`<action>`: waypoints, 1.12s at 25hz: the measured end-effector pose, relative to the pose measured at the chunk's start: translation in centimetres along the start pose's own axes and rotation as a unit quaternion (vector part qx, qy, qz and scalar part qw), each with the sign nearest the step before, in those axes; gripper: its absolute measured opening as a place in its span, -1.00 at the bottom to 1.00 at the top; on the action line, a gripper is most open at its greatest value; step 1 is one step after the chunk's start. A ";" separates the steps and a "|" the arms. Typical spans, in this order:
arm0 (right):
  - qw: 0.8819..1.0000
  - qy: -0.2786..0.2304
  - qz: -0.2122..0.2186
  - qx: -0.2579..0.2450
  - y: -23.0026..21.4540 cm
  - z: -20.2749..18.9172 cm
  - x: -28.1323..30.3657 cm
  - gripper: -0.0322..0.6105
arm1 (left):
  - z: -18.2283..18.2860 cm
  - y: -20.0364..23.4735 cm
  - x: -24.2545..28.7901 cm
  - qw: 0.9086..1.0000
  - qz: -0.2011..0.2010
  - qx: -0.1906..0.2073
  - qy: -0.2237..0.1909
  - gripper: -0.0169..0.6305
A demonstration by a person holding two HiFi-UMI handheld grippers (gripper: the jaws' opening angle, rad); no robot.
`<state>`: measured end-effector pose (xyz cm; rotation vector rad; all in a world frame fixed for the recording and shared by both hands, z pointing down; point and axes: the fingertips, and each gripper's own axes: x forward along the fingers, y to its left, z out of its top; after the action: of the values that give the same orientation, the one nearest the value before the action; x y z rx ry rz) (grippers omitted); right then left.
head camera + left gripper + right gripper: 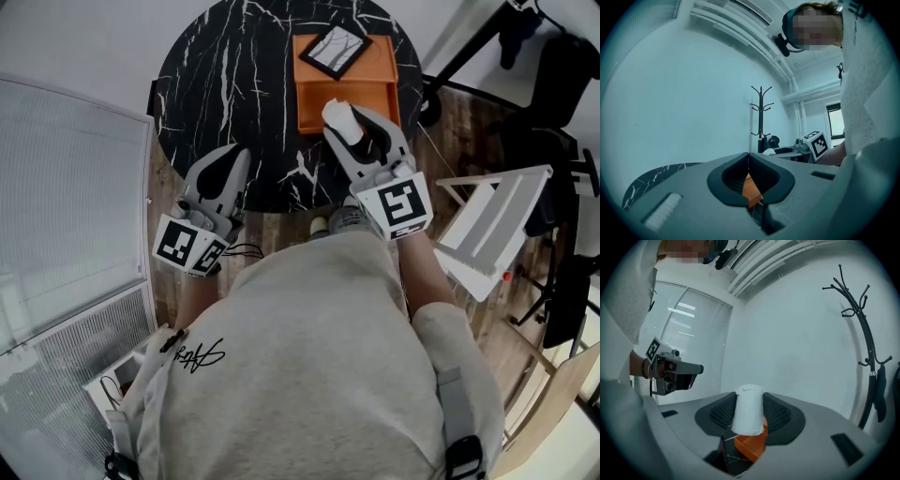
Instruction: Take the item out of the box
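An orange box (347, 99) lies open at the far side of the round black marble table (234, 84), with a framed picture (335, 51) on its far part. My right gripper (349, 127) is shut on a white roll (341, 119), held just above the box's near edge. In the right gripper view the white roll (749, 408) stands upright between the jaws, with the orange box (750, 444) below it. My left gripper (232, 159) hangs over the table's near left edge, shut and holding nothing. Its jaws meet in the left gripper view, where a bit of the orange box (751, 190) shows through.
A white slatted frame (487, 225) stands to the right of the table on the wooden floor. Window blinds (66, 206) fill the left side. A black coat stand (862, 333) stands by the wall behind the table.
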<state>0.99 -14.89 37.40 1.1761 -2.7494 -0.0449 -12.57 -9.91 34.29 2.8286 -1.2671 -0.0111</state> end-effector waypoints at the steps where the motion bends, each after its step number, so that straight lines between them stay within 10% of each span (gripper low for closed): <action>1: 1.000 -0.003 0.000 0.000 0.0 0.2 -0.1 -0.34 | 0.1 0.0 0.0 1.000 0.000 0.000 -0.001 -0.94; 28: 0.997 -0.073 -0.012 0.007 0.1 2.8 -2.9 -0.34 | -0.1 -1.0 0.2 1.000 -0.002 0.004 -0.003 -0.93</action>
<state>2.52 -12.80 34.31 1.2561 -2.8655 -0.1195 -11.68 -9.45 34.37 2.8406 -1.2663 -0.0157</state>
